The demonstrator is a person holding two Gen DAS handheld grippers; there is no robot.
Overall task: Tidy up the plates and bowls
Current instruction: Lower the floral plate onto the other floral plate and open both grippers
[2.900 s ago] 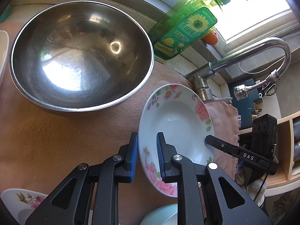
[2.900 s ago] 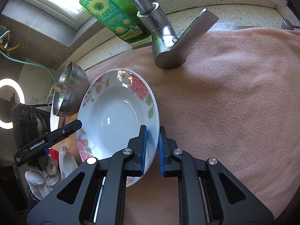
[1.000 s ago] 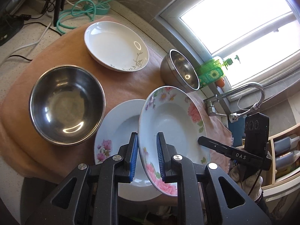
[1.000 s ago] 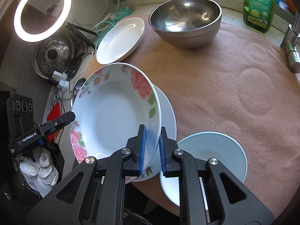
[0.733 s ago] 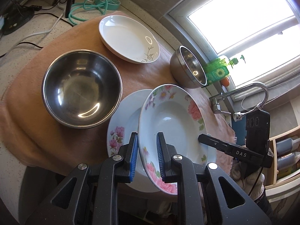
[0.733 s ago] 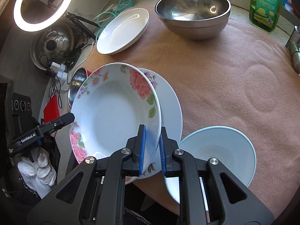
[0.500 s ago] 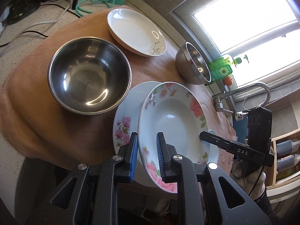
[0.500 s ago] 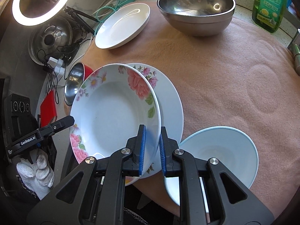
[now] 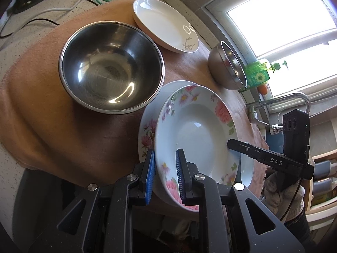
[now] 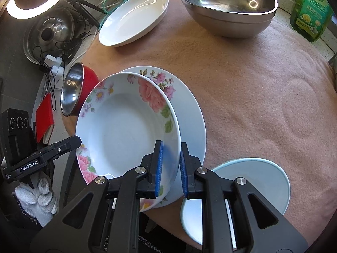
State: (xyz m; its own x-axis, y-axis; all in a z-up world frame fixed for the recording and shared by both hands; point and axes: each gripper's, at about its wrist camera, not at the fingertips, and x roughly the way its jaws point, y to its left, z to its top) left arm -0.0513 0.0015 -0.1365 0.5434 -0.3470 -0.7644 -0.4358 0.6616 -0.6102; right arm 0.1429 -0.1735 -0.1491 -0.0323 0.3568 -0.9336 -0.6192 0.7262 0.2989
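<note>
Grippers: left gripper [image 9: 165,174] and right gripper [image 10: 170,167] each pinch opposite rims of rose plate [image 9: 198,132] | plate tilted just above matching floral plate [image 10: 189,109] on pink cloth [image 10: 252,84] | pale blue bowl [image 10: 252,181] near right | steel bowl [image 9: 111,65] left | white plate [image 9: 166,23] far

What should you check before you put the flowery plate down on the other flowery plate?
1. Left gripper clamped on the held flowery plate: ok.
2. Right gripper clamped on the opposite rim: ok.
3. Held plate lined up over the lower flowery plate: not ok, offset and tilted.
4. Lower plate bare where visible: ok.
5. Steel bowl clear of the lower plate: cannot tell, rims look very close.
6. Blue plate out of the way: cannot tell.
</note>
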